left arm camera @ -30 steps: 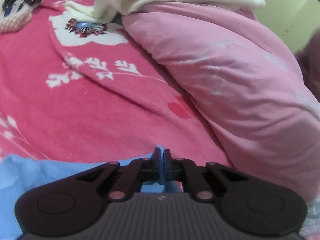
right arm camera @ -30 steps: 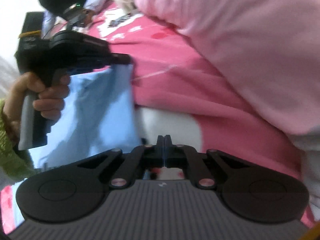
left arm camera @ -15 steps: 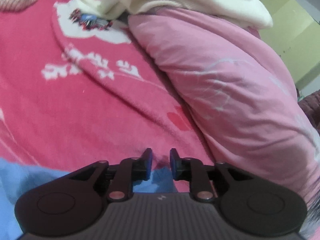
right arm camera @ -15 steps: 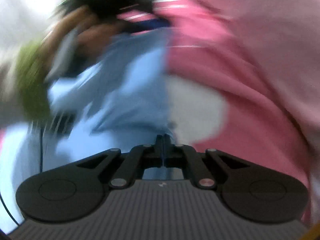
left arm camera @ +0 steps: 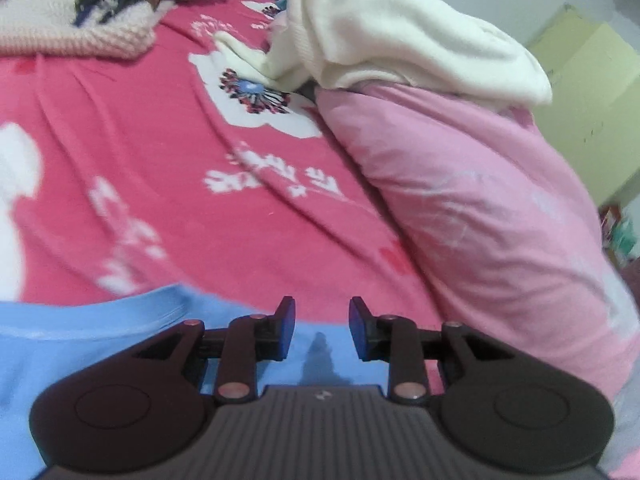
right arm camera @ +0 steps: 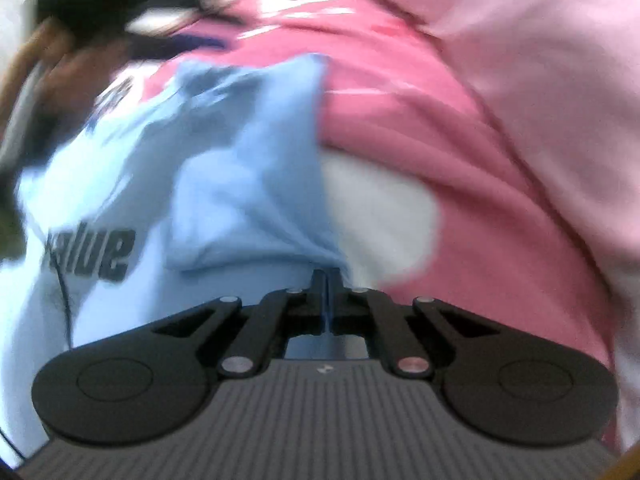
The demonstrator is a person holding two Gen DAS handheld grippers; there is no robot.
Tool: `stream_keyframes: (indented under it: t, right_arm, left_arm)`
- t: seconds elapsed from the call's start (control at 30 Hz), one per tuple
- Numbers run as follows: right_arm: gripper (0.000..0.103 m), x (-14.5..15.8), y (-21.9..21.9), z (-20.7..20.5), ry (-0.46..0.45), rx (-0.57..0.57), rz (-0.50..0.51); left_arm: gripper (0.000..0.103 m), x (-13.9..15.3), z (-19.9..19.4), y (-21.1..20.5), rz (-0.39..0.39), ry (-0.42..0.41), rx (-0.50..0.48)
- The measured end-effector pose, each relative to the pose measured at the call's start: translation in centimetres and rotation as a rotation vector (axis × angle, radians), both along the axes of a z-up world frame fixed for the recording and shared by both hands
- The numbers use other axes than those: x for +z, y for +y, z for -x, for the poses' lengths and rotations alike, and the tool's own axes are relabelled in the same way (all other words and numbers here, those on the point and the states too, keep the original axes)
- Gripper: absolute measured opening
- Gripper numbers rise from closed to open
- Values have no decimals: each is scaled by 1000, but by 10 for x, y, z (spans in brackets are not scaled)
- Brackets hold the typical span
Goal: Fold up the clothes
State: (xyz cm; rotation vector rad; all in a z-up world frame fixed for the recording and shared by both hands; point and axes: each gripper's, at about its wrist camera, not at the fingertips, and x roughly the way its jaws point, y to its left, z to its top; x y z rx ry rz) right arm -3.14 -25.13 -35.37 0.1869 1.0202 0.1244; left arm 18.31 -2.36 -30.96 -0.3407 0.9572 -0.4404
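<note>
A light-blue T-shirt [left arm camera: 100,332] lies on the red flowered blanket [left arm camera: 120,152], right under my left gripper [left arm camera: 322,320]. That gripper's jaws are opening, and nothing sits between its blue pads [left arm camera: 286,332]. In the right wrist view the T-shirt [right arm camera: 224,168] shows black lettering and a folded flap. My right gripper [right arm camera: 327,280] is shut, pinching the near edge of that flap. The left gripper [right arm camera: 200,42] appears blurred at the top left, held by a hand [right arm camera: 72,76], just beyond the shirt's far corner.
A bulky pink duvet [left arm camera: 480,208] runs along the right side of the blanket. A cream garment [left arm camera: 400,40] is draped over its far end. A knitted pale-pink piece [left arm camera: 60,32] and other clothes lie at the far left.
My left gripper let go of the shirt's corner, opened and pulled up and back. The corner now lies on the blanket. The right gripper stayed shut on the shirt.
</note>
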Motion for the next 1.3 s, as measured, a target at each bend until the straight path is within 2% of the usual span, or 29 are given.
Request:
stream_keyframes:
  t: [0.1, 0.17, 0.2, 0.27, 0.3, 0.33, 0.4, 0.47, 0.57, 0.63, 0.7, 0.77, 0.83, 1.03, 1.1, 1.17, 1.3]
  right_arm:
    - [4, 13, 0, 7, -4, 0, 106]
    - [4, 26, 3, 3, -42, 10, 92]
    - [4, 33, 9, -1, -67, 28, 87]
    - [4, 40, 27, -19, -120, 74, 94]
    - [5, 37, 33, -25, -111, 89, 91]
    - [6, 26, 37, -30, -61, 98, 97]
    - [6, 9, 43, -39, 28, 113, 110]
    - [7, 22, 43, -34, 49, 107, 124]
    - [8, 64, 40, -19, 9, 108, 77]
    - [10, 92, 40, -5, -20, 122, 70]
    - [19, 116, 45, 8, -48, 152, 84]
    - [26, 134, 54, 16, -73, 189, 89]
    - [30, 140, 61, 20, -99, 230, 84]
    - [48, 154, 92, 31, -171, 320, 75]
    - [59, 156, 106, 34, -172, 337, 54]
    - [62, 157, 121, 36, -162, 360, 30]
    - [63, 160, 150, 36, -124, 400, 0]
  left_arm:
    - [29, 7, 21, 4, -65, -19, -43]
    - [30, 5, 35, -3, -101, 5, -104]
    - [30, 3, 43, -9, -134, 20, -140]
    - [30, -7, 65, -27, -255, 45, -243]
    - [30, -13, 77, -36, -317, 61, -299]
    - [30, -21, 91, -44, -376, 84, -358]
    - [30, -23, 116, -49, -483, 78, -413]
    - [30, -8, 134, -44, -535, 74, -421]
    - [37, 29, 151, -16, -495, 98, -317]
    - [38, 51, 162, 7, -463, 139, -208]
    - [40, 70, 175, 32, -440, 183, -91]
    - [47, 83, 191, 59, -420, 219, 21]
    - [49, 93, 208, 85, -403, 250, 129]
    - [49, 90, 270, 147, -407, 358, 384]
    - [50, 89, 287, 163, -399, 384, 454]
    - [51, 86, 298, 177, -404, 397, 496]
    - [51, 75, 311, 201, -409, 439, 543]
